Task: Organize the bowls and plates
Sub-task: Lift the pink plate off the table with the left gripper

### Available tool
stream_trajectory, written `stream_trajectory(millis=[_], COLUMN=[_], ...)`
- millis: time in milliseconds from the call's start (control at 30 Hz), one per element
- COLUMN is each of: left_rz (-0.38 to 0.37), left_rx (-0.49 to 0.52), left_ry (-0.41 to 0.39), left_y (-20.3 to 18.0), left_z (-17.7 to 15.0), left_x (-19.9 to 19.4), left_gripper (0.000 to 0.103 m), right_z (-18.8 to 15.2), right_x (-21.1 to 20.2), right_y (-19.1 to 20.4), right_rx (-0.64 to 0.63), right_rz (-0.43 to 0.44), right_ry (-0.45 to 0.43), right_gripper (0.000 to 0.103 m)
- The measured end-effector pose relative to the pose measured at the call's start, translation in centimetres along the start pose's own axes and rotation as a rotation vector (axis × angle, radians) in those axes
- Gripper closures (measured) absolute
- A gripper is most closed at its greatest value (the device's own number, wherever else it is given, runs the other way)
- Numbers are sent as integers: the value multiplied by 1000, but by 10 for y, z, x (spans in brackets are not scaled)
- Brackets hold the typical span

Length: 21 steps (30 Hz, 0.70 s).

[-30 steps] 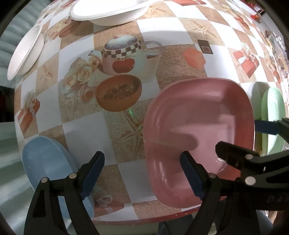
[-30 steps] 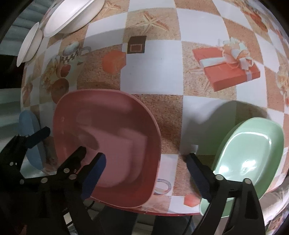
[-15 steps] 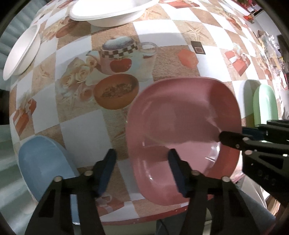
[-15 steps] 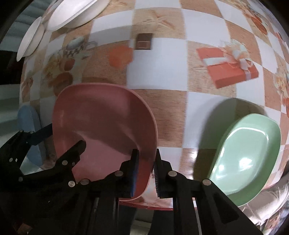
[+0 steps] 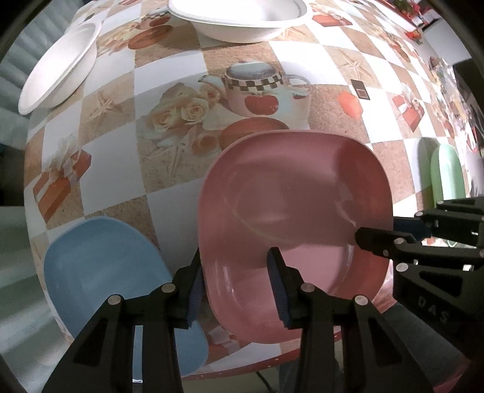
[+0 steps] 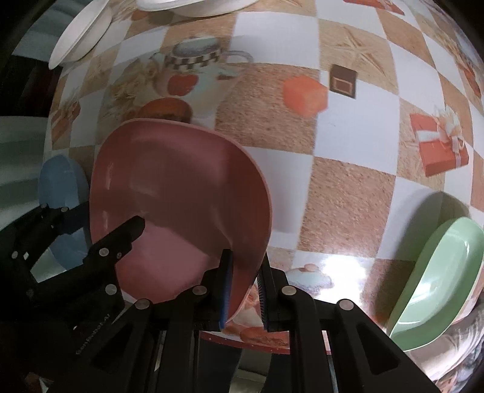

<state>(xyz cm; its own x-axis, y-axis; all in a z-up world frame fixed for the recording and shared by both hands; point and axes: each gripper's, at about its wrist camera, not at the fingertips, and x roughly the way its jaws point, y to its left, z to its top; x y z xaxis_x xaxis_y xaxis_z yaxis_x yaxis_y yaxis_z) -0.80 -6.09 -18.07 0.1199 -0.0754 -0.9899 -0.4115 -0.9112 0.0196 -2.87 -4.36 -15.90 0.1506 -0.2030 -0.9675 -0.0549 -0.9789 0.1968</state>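
Note:
A pink squarish plate (image 5: 290, 211) is lifted and tilted above the near table edge; it also shows in the right wrist view (image 6: 181, 205). My left gripper (image 5: 236, 290) straddles its near-left rim with a visible gap between the pads. My right gripper (image 6: 243, 290) is shut on the plate's right rim. A blue plate (image 5: 99, 272) lies at the near left edge, left of the left gripper. A green plate (image 6: 438, 278) lies at the near right edge. Two white bowls (image 5: 239, 15) (image 5: 57, 66) sit at the far side.
The table (image 6: 348, 169) wears a checkered printed cloth with teapot, roses and gift boxes. Its near edge runs just under both grippers. Small items sit at the far right of the table (image 5: 447, 75).
My right gripper closed on the pink plate's right rim and lifted it. My left gripper narrowed around the plate's left rim. The plate rose and tilted, shifting toward the blue plate.

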Motion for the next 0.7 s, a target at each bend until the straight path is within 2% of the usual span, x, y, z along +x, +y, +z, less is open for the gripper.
stream_trajectory(millis=[67, 133, 167, 233, 300, 700], left_rz=[8, 4, 2, 2, -1, -22], left_rx=[28, 35, 40, 44, 42, -43], left_ry=[5, 5, 5, 4, 0, 0], left_y=[-1, -2, -3, -4, -12, 4], left_z=[4, 9, 13, 17, 21, 3], left_x=[5, 8, 10, 15, 21, 43], left_gripper=[60, 60, 60, 60, 60, 60], right_z=[1, -8, -8, -7, -21, -21], right_x=[4, 4, -6, -7, -20, -41], right_y=[5, -7, -26, -32, -71, -82], right_rx=[5, 12, 17, 23, 35, 39], right_rz=[5, 12, 12, 12, 7, 4], right_ry=[-2, -2, 0, 5, 9, 0], right_gripper=[85, 85, 85, 85, 85, 85])
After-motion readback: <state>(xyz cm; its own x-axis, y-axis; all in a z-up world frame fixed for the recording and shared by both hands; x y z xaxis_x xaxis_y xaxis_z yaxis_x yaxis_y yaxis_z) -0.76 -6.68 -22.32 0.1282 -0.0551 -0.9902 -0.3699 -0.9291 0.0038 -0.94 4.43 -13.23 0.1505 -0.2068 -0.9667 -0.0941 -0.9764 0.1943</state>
